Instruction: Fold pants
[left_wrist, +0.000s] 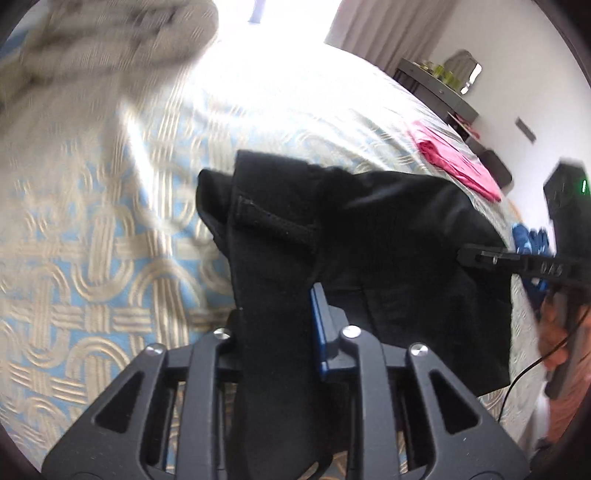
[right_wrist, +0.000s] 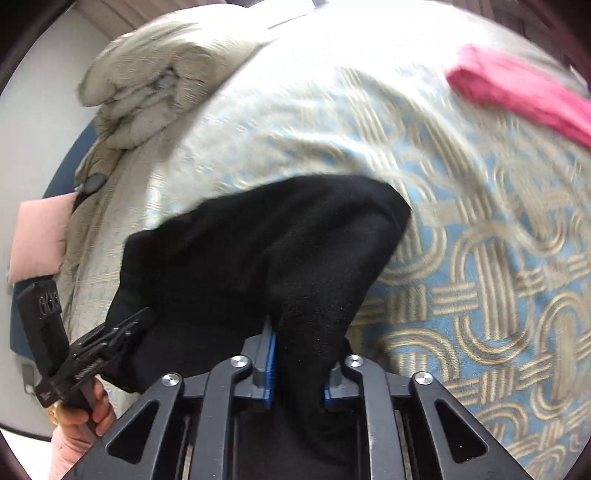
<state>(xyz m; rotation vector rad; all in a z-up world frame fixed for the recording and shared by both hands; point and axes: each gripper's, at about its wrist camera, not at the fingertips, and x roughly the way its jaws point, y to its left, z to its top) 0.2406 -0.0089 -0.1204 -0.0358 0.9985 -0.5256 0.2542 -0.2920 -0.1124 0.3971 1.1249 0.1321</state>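
Above the bed (right_wrist: 480, 258), the black pants (left_wrist: 369, 236) hang between both tools, partly lifted off the patterned cover. The left gripper (left_wrist: 280, 332) has its fingers clamped on one bunched edge, the right gripper (right_wrist: 299, 362) pinches another. To fold well, I judge both corners should rise level and taut, then carry over together. Dark, soft, matte cloth; seams show. A pink garment (left_wrist: 458, 158) lies well apart.
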